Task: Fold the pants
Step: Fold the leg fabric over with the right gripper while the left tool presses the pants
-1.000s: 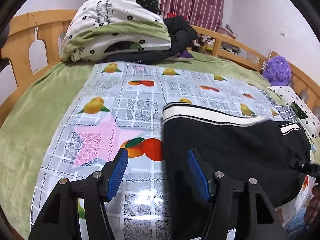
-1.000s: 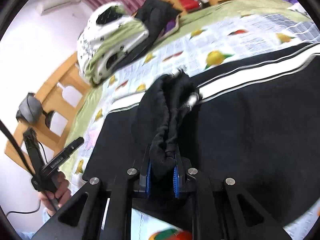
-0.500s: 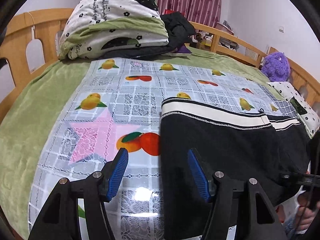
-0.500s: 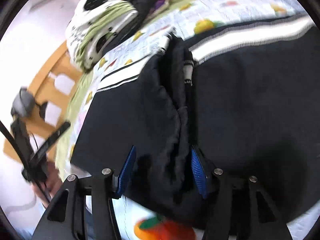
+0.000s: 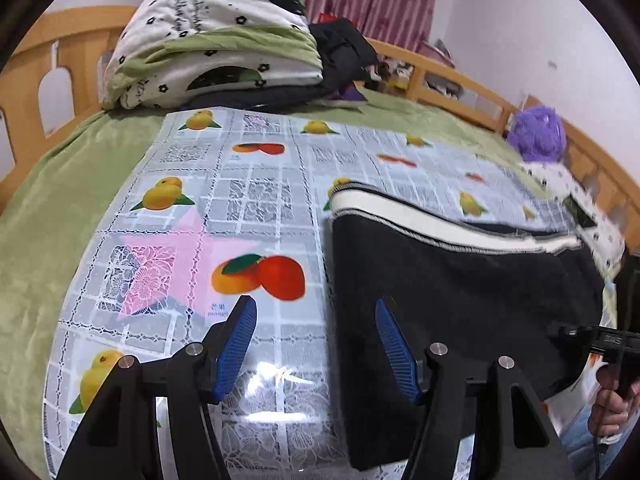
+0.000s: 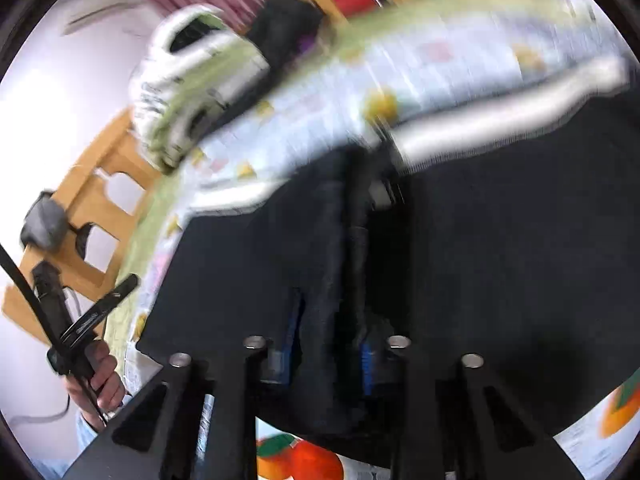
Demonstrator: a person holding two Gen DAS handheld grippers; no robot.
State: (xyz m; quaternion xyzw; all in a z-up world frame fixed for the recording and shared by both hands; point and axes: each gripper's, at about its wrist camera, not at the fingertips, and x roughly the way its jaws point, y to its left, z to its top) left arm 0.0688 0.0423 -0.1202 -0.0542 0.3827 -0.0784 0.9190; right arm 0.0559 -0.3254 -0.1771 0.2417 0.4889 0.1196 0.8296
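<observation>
Right wrist: right gripper (image 6: 328, 344) closing around bunched pants (image 6: 480, 260) | left gripper (image 5: 316, 344) wide, empty

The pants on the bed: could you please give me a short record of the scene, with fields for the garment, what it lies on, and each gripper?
garment: black pants with a white stripe, lying flat
surface: fruit-print cloth over a green blanket
left gripper: open, empty, hovering over the pants' left edge
right gripper: jaws just closing around a bunched ridge of the pants; picture blurred, grip unclear
background: folded bedding at the headboard
</observation>
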